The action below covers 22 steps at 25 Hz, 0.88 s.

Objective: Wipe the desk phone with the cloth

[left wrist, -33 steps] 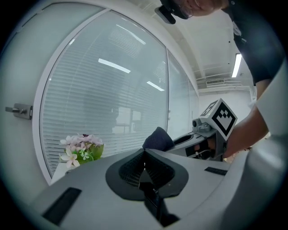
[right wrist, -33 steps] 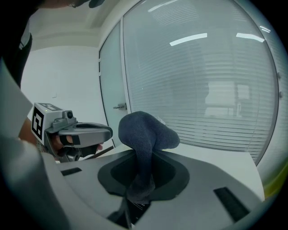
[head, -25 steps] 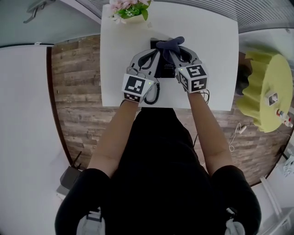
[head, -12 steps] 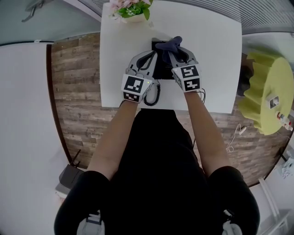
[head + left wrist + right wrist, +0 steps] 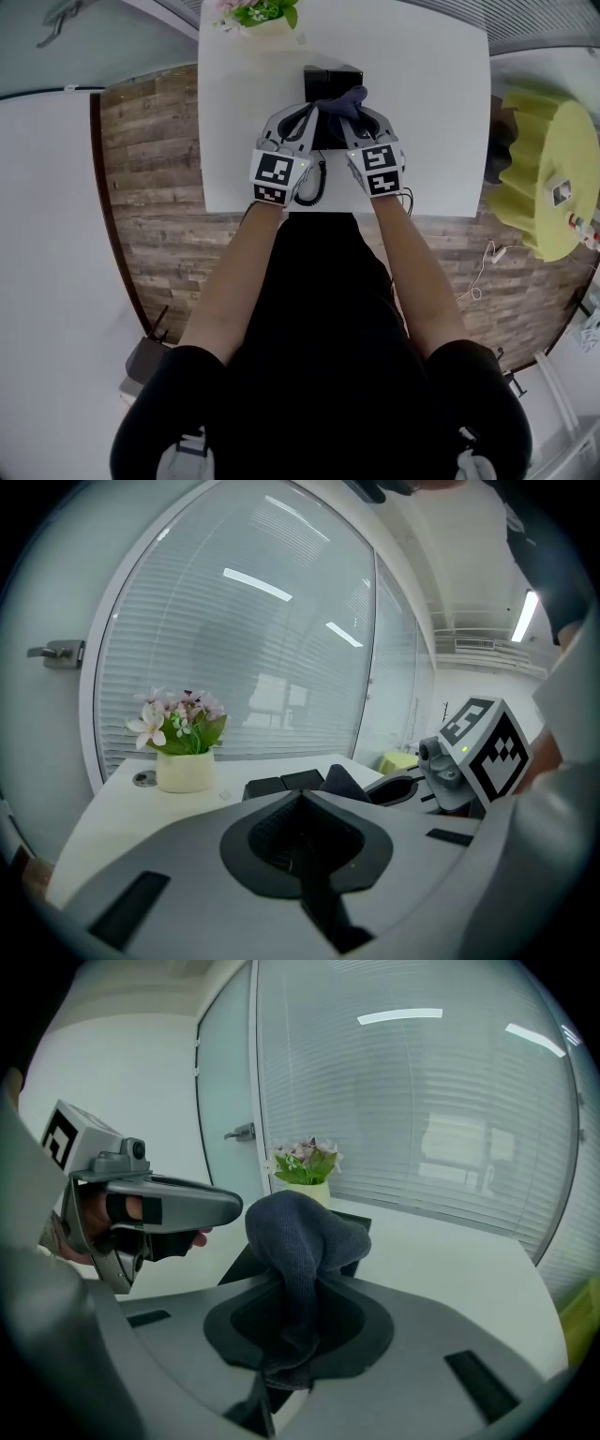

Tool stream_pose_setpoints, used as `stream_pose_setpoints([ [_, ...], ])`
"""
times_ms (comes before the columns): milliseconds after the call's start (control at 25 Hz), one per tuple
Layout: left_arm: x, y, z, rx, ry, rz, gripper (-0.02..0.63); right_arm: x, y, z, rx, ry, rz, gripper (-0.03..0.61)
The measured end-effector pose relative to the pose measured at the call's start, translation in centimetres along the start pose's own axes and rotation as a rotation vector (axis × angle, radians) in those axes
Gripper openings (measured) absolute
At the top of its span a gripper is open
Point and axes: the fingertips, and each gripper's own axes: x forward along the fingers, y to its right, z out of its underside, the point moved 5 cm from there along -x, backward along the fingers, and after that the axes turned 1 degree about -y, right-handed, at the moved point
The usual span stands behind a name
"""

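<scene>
Bunching over the near part of the black phone, the dark cloth is being pinched by the right gripper — its jaws are clamping the fabric. The left gripper is hovering just beside it, jaws together, holding nothing. The phone is sitting on the white counter, its coiled cord lying near the front edge — a flower pot is standing at the far side.

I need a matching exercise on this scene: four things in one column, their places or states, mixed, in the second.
1. dark grey knitted cloth
2. black desk phone
3. cream pot of pink flowers
4. left gripper

A. jaws shut, nothing between them
B. far left corner of the white table
C. clamped in the right gripper
D. on the table, ahead of both grippers

Pairs: 1-C, 2-D, 3-B, 4-A
</scene>
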Motion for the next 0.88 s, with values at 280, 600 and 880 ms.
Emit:
stream_pose_setpoints([
  [280,-0.7,0.5,2.1,0.003,-0.039,0.012,0.011,-0.8,-1.2,2.3,0.000,-0.024,0.006,0.077],
  [600,-1.5,0.9,3.5,0.013,-0.066,0.010,0.011,-1.8,-2.3,4.5,0.013,-0.052,0.008,0.077],
  [880,-2.3,1.2,3.9,0.008,-0.068,0.011,0.011,-2.2,-2.9,5.9,0.035,-0.085,0.013,0.077],
])
